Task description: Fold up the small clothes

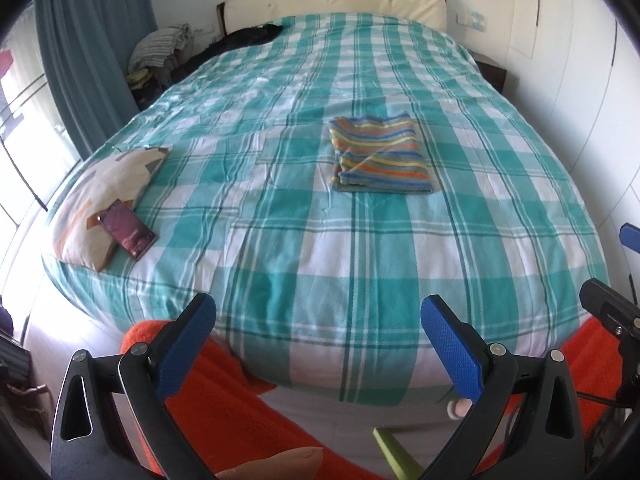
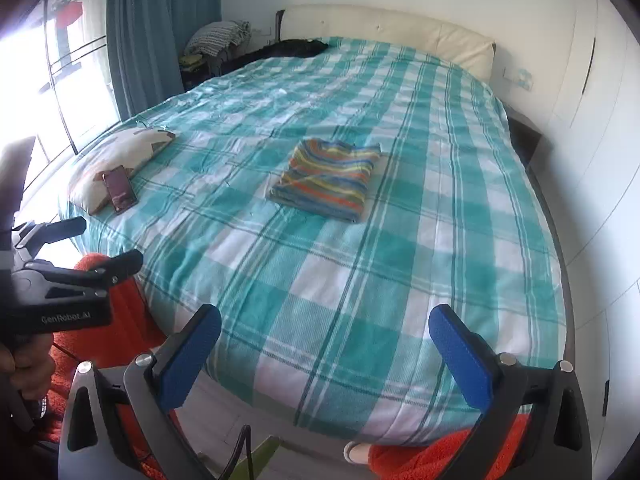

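A small striped garment (image 1: 378, 155) in orange, yellow, blue and green lies folded into a neat rectangle near the middle of the teal-and-white checked bed (image 1: 280, 240). The right wrist view shows the same garment (image 2: 329, 178) on the bed (image 2: 360, 280). My left gripper (image 1: 318, 316) stands open near the foot of the bed, well short of the garment, with nothing between its blue pads. My right gripper (image 2: 325, 330) is also open and empty, likewise back at the bed's foot. The left gripper's body (image 2: 60, 284) shows at the left of the right wrist view, held by a hand (image 2: 24, 364).
A patterned pillow (image 1: 104, 196) lies at the bed's left edge with a phone (image 1: 128, 229) leaning on it. Dark clothing (image 1: 248, 36) sits by the cream headboard (image 1: 340, 0). Orange fabric (image 1: 224, 412) is below the grippers. A blue curtain (image 1: 92, 40) hangs left; white wardrobe doors (image 2: 592, 160) stand right.
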The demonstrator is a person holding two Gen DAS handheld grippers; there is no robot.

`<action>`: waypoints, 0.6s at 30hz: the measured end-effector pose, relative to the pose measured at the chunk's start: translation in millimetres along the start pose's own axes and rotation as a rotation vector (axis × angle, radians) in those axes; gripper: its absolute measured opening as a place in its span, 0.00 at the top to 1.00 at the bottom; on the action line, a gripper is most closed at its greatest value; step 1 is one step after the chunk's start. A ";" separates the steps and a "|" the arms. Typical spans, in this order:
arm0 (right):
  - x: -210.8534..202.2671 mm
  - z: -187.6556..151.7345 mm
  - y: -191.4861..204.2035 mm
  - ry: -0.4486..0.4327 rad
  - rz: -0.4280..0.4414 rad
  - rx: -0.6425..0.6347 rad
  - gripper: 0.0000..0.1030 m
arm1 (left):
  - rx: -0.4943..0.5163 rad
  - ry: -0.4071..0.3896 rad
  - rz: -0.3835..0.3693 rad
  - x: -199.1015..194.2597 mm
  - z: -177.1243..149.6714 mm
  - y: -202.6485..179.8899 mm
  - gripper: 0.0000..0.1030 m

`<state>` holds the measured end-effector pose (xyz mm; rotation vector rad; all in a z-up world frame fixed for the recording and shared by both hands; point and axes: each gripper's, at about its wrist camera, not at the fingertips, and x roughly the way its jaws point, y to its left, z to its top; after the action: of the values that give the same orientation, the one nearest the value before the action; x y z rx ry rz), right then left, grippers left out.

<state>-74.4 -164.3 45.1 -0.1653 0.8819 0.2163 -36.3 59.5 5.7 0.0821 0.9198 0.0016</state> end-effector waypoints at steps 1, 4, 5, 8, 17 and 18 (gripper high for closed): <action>-1.5 2.1 0.8 -0.006 0.004 0.002 0.01 | 0.000 -0.004 0.010 -1.5 1.2 -0.2 0.00; -2.2 5.2 3.3 -0.007 0.008 0.007 0.01 | -0.006 -0.007 0.019 -4.8 2.7 1.0 0.00; -2.0 5.2 4.0 -0.004 0.005 0.007 0.01 | -0.009 -0.008 0.015 -5.4 3.2 1.2 0.00; -2.1 3.5 4.7 0.006 0.008 0.013 0.01 | -0.005 -0.007 0.023 -6.4 3.6 0.4 0.00; -3.1 4.7 7.6 0.005 -0.013 0.003 0.01 | 0.010 -0.015 0.030 -10.3 6.3 -2.8 0.00; -3.4 5.0 8.0 0.003 -0.013 0.003 0.01 | 0.009 -0.014 0.031 -10.2 6.7 -2.3 0.00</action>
<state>-74.8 -155.8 50.5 -0.1685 0.8837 0.2024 -37.3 56.3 17.6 0.1045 0.9042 0.0255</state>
